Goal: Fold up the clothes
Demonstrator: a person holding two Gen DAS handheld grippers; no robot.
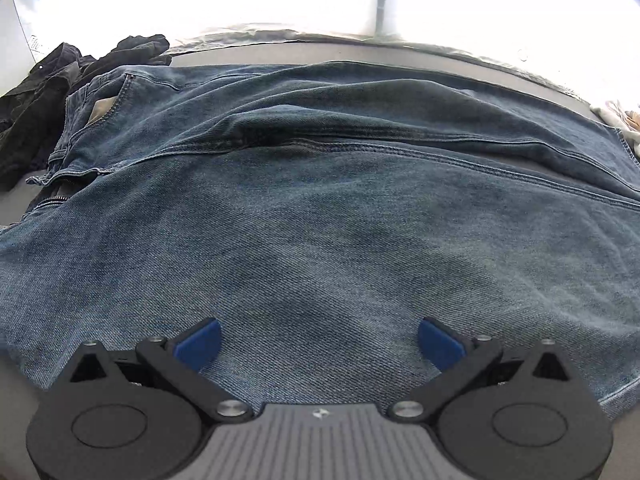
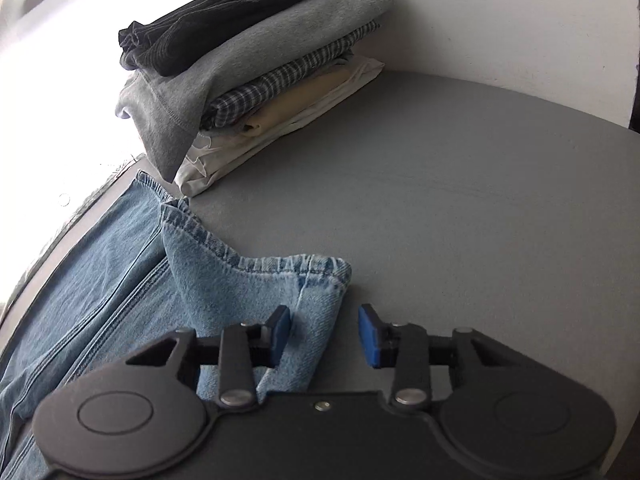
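Blue jeans [image 1: 320,208] lie spread across the grey table, waistband and zipper at the left in the left wrist view. My left gripper [image 1: 320,344] hangs low over the near leg, jaws wide open with only flat denim beneath them. In the right wrist view the leg ends of the jeans [image 2: 120,280] lie at the left, and one hem corner [image 2: 304,276] is bunched up. My right gripper [image 2: 324,334] straddles that corner. Its blue pads [image 2: 280,332] stand apart with denim between them, and the right-hand pad is clear of the cloth.
A stack of folded clothes [image 2: 260,72], a black garment on top, stands at the table's far edge by the hems. A dark heap of unfolded clothes [image 1: 60,92] lies beyond the waistband. A pale cloth [image 1: 620,116] shows at the right. Bare grey table [image 2: 480,200] extends right of the hems.
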